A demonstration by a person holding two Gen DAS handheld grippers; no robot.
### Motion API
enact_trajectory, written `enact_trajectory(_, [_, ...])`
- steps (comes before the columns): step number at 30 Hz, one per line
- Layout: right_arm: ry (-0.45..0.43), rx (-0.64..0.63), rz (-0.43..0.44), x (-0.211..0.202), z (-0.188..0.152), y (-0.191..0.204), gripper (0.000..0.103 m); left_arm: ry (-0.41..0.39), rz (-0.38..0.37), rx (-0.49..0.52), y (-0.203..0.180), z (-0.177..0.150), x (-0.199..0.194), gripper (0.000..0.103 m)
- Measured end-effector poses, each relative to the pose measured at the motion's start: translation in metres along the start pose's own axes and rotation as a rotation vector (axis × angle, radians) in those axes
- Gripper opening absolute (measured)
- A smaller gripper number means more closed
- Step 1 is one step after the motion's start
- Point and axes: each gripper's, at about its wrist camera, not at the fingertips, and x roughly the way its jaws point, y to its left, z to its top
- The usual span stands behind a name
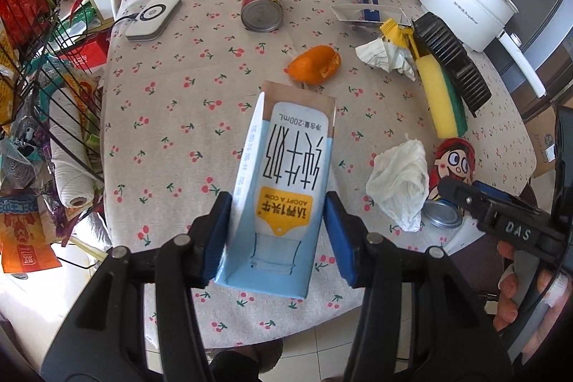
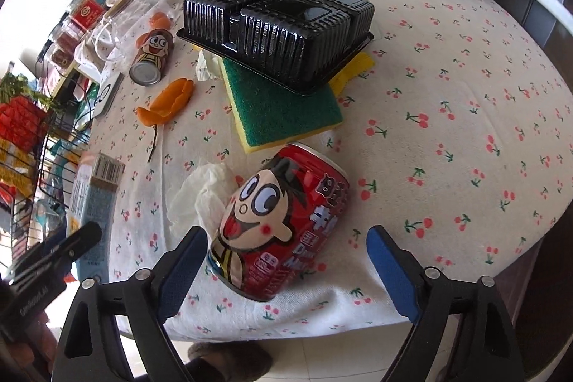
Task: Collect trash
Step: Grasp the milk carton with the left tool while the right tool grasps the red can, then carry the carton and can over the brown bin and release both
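Carton (image 1: 283, 188) clamped between left fingers (image 1: 216, 231); can (image 2: 283, 224) between spread right fingers (image 2: 179, 267).

We see the left gripper (image 1: 275, 228) at the bottom centre of the left wrist view, pointing steeply downward, its blue pads pressed against both sides of a milk carton (image 1: 286, 181) and clamping it. The right gripper (image 2: 286, 260) fills the lower part of the right wrist view, also angled down, jaws spread wide; its left pad seems to graze a red can (image 2: 283, 224), while the right pad stands clear. At the left view's right edge, a hand (image 1: 519, 289) grips the other tool's handle.
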Motion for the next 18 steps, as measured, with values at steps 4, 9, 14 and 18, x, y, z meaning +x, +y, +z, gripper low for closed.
enact_trajectory(4, [0.006, 0.046, 0.024, 0.014, 0.003, 0.001, 0.078, 0.003, -0.002, 0.011, -0.002, -0.002, 0.001, 0.054])
enact_trajectory(9, [-0.006, 0.031, 0.026, 0.014, 0.004, 0.007, 0.074, 0.001, -0.008, 0.021, -0.005, -0.001, 0.001, 0.054])
enact_trajectory(14, [-0.013, 0.026, 0.049, 0.001, 0.001, -0.003, 0.073, -0.006, -0.006, 0.029, -0.009, -0.002, -0.001, 0.054])
enact_trajectory(18, [-0.033, 0.019, 0.055, -0.020, -0.003, -0.017, 0.073, -0.006, -0.005, 0.035, -0.018, -0.002, -0.001, 0.054])
